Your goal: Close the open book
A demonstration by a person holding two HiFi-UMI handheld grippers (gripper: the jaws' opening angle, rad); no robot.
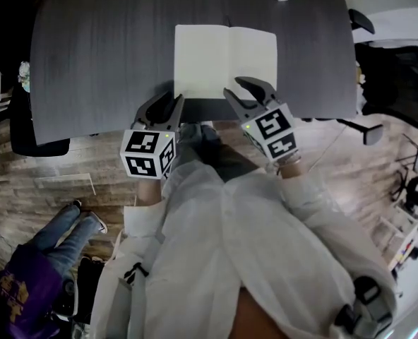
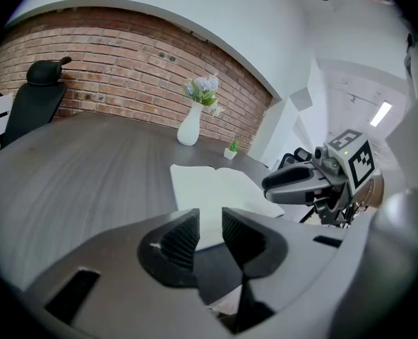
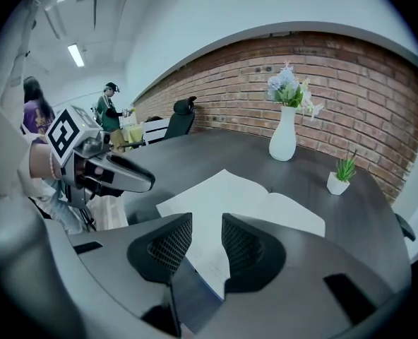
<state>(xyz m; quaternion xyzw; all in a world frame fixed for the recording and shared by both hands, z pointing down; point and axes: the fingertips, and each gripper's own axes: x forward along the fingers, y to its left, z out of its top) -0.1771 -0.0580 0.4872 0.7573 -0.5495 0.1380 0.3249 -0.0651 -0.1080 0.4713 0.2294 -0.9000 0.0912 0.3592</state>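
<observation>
Head view: a flat, rectangular open book with smooth white pages [image 1: 225, 61] and a central crease lies at the near edge of the dark grey, wood-grained table [image 1: 96, 55]. The left gripper [image 1: 171, 102] is by the book's near left corner and the right gripper [image 1: 235, 87] at its near edge. Both have matt black, ribbed jaws that stand parted, grasping nothing.

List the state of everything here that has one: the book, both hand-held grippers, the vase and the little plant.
Book: open, lying flat on the table, pages up.
Left hand-held gripper: jaws apart, gripping nothing, by the book's near left corner.
Right hand-held gripper: jaws apart, gripping nothing, over the book's near right corner.
Vase: upright, flowers in it.
Potted plant: upright.
</observation>
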